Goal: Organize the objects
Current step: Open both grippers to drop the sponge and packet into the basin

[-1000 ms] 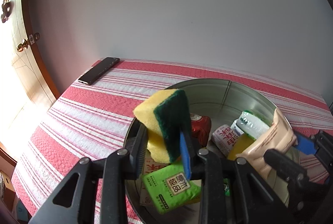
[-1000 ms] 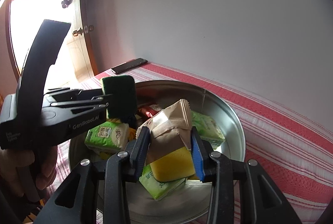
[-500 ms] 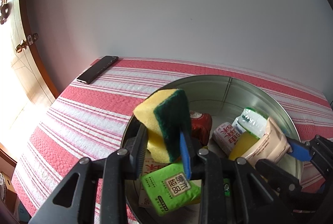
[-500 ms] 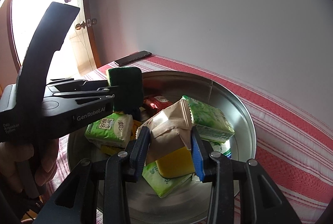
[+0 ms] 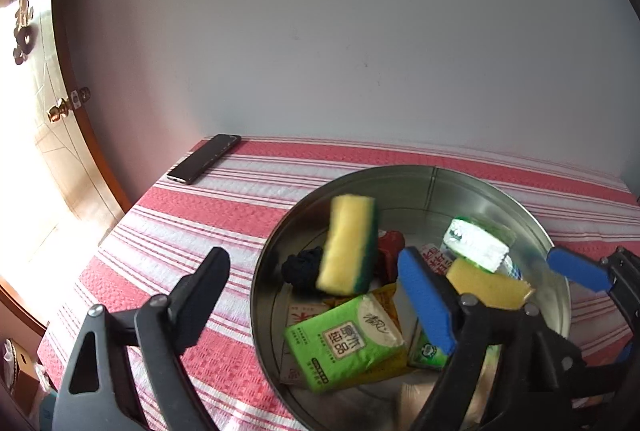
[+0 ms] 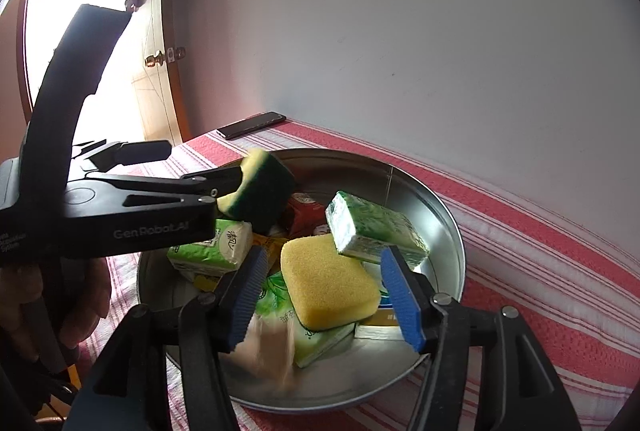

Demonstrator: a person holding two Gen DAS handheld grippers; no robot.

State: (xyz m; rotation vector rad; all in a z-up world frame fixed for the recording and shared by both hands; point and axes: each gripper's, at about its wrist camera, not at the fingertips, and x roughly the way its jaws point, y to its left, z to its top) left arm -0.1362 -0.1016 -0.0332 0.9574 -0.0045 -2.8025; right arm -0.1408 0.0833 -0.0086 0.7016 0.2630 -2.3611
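While both pairs of tongs hung over the round metal basin (image 5: 532,227) on the red-and-white striped table (image 5: 192,227), each stood with its jaws apart and nothing gripped between them. The left tongs (image 5: 316,279) had just been opening: in the left wrist view the yellow-and-green scouring sponge (image 5: 350,251) appeared blurred and free in the air over the basin, touching neither jaw, with a dark crumpled thing (image 5: 300,269) and a red packet (image 5: 390,251) beneath it. In the right wrist view the same sponge (image 6: 260,191) showed just off the tip of the left tongs (image 6: 224,183), above the heap. The right tongs (image 6: 324,291) had likewise just been opening; a tan packet (image 6: 268,347) showed as a blur below and between the spread jaws, over the basin's near floor. Whether it touched a pad I could not tell.

Inside the basin (image 6: 448,227) lay a plain yellow sponge (image 6: 328,279) on top of a green tissue pack (image 6: 320,339), with a green-and-white wrapped pack (image 6: 372,231) leaning just behind it. Another green tissue pack (image 5: 344,339) lay near the front in the left wrist view, beside a yellow sponge (image 5: 484,287). A person's hand (image 6: 60,303) held the left tongs' handle at the lower left. A dark phone (image 5: 204,159) lay at the far corner of the table, well apart from the basin
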